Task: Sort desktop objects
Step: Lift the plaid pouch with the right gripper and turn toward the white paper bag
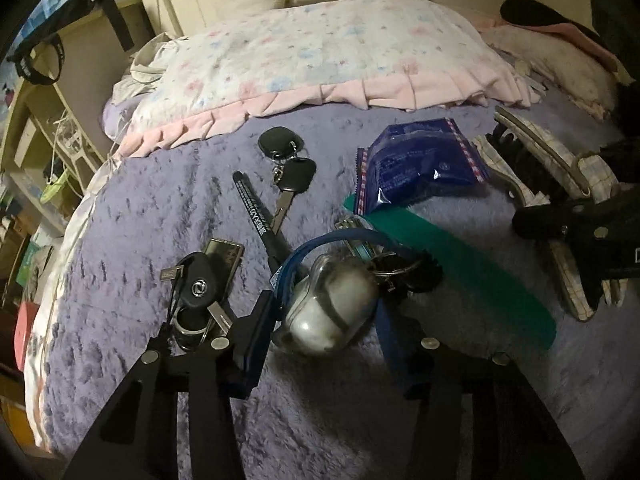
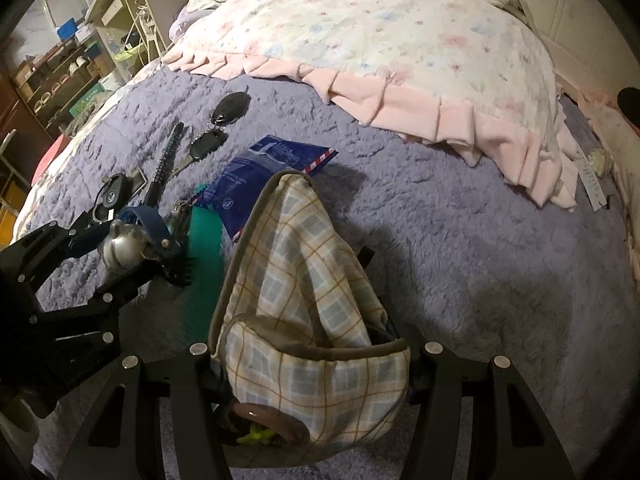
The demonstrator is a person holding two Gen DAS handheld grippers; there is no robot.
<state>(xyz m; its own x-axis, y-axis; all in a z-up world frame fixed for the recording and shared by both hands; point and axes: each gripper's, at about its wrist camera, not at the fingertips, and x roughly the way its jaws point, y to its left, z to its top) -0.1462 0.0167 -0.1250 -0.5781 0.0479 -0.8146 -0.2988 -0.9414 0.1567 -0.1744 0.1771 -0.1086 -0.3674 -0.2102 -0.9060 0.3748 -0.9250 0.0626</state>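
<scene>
My left gripper (image 1: 324, 316) clasps the clear-cased earbud pod (image 1: 332, 312) on the bed (image 1: 160, 184), near centre, my right gripper (image 2: 310, 364) grasps the plaid pouch (image 2: 304, 280) – risk: its blue strap (image 1: 320, 240) snags the keys (image 1: 384, 268).

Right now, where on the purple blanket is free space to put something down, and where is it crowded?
Free: the purple blanket right of the plaid pouch, below the pink-edged quilt, and the strip left of the black pen. Crowded: keys, blue packet, green strip and clear case.
</scene>
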